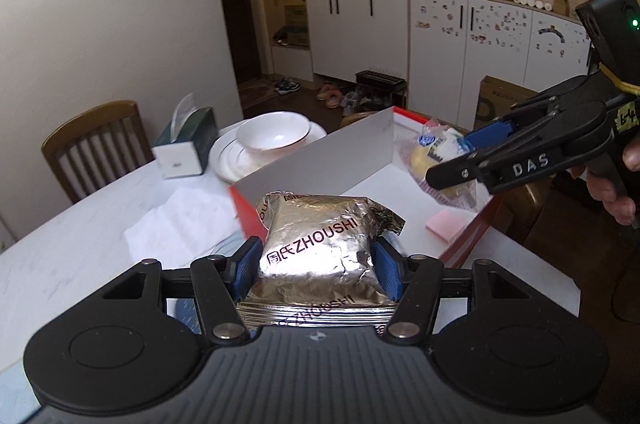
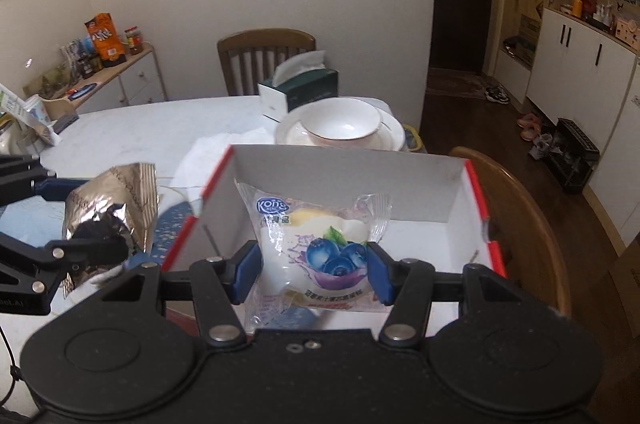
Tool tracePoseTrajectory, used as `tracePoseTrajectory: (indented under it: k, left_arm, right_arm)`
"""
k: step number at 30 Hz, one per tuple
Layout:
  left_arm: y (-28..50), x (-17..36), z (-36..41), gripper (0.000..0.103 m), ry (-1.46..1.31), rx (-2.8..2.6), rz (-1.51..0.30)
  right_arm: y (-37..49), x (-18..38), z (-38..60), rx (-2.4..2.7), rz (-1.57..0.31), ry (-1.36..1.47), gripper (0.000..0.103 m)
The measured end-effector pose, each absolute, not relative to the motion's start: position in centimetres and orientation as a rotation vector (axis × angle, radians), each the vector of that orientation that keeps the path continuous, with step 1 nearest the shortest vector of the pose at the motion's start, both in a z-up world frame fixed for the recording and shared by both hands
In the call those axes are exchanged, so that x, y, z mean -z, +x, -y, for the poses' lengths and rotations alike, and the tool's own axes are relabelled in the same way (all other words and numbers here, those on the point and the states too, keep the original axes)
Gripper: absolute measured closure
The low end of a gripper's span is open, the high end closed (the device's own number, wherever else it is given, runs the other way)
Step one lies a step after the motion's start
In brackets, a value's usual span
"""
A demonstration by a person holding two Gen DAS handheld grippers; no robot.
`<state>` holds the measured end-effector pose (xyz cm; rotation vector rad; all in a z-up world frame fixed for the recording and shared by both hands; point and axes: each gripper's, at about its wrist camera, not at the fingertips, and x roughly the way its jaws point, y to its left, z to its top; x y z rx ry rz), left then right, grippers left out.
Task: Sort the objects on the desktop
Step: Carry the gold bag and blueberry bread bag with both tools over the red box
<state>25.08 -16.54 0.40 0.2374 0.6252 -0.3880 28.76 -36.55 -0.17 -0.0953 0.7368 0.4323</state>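
While both packets hang in the air, the sorting looks to be partway through, judged item by item:

Surface (image 2: 132,128): white, carrying the box, a stacked plate and bowl (image 2: 344,122), a tissue box (image 2: 304,90) and a crumpled white cloth (image 1: 180,220); whether those count as things to sort cannot be told.

Box (image 2: 344,170): red-edged with a white inside, open at the top, apparently the sorting target; a pink pad (image 1: 448,226) lies on its floor near one wall, so at least one item seems already placed.

Foil packet (image 1: 320,252): silver, printed ZHOUSHI, held off the surface just short of the box's near corner, not yet over the opening.

Blueberry cake packet (image 2: 320,248): clear wrapper, held above the box's open inside, seemingly the closer of the two to being dropped.

Left claw (image 1: 316,266): clenched on the foil packet, blue pads pressing both sides.

Right claw (image 2: 316,272): clenched on the blueberry cake packet the same way.

Left to do: both packets to be lowered and released.
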Motion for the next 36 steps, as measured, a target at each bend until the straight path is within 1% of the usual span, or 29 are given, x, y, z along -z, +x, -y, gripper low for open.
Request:
tracePoseTrajectory:
  k: [12, 19, 29, 36]
  left_arm:
    - [30.9, 1.1, 21.8, 0.044, 0.317, 0.454, -0.657]
    - [34.4, 2.7, 24.6, 0.044, 0.378, 0.476, -0.663]
    - [40.3, 5.4, 26.5, 0.044, 0.353, 0.447, -0.793]
    - [42.7, 7.3, 27.2, 0.044, 0.329, 0.446, -0.88]
  right_arm:
    - [32.3, 2.5, 40.4, -0.37, -0.787, -0.112, 0.047]
    - [33.6, 4.2, 40.7, -0.394, -0.837, -0.156, 0.047]
    - [34.7, 6.2, 39.1, -0.468, -0.879, -0.245, 0.047]
    - [36.3, 7.5, 38.8, -0.462, -0.933, -0.252, 0.047]
